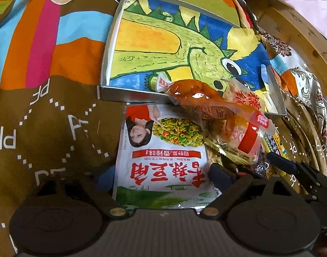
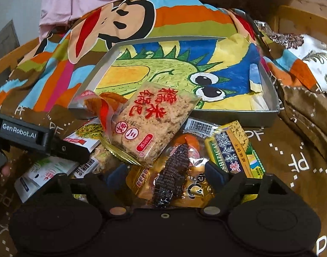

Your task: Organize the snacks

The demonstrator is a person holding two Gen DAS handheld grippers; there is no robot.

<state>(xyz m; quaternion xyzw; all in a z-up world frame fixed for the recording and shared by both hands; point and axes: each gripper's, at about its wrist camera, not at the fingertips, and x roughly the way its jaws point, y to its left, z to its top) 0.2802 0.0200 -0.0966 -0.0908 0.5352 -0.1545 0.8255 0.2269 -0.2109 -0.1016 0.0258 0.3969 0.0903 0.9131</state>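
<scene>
A shallow rectangular tray (image 2: 264, 118) of dull grey metal is showing matt, faintly reflective walls, and a sheet of matt paper (image 2: 154, 72) painted with a green dragon is lining its floor. The brown and striped cartoon-print cloth (image 1: 56, 90) under everything is looking soft and matt. A clear glossy plastic packet of rough beige rice cake (image 2: 154, 120) is catching glare, as is a shiny transparent pouch of orange-red sauce-coated food (image 1: 195, 95). A white printed foil-like snack bag (image 1: 163, 165) is looking smooth and satiny. A gold glossy wrapper (image 2: 176, 182) is gleaming. Knotty bare wood (image 1: 300, 30) is framing the far edge.
</scene>
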